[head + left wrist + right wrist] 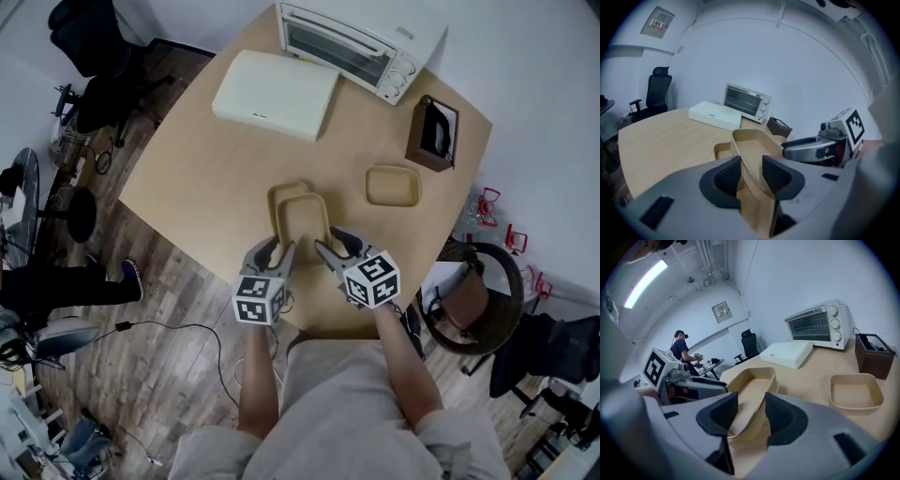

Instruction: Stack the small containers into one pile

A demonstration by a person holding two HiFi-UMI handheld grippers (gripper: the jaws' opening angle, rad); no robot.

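Note:
A tan container is tilted up over a second tan container near the table's front edge. Both grippers have hold of it. My left gripper is shut on its near left wall, which runs slantwise between the pads in the left gripper view. My right gripper is shut on the near right wall, with one pad inside the container. A third tan container sits alone to the right. The lower container shows only partly, behind the held one.
A white toaster oven, a flat white box and a brown open box stand at the back of the wooden table. A chair is at the table's right corner. A person stands far off.

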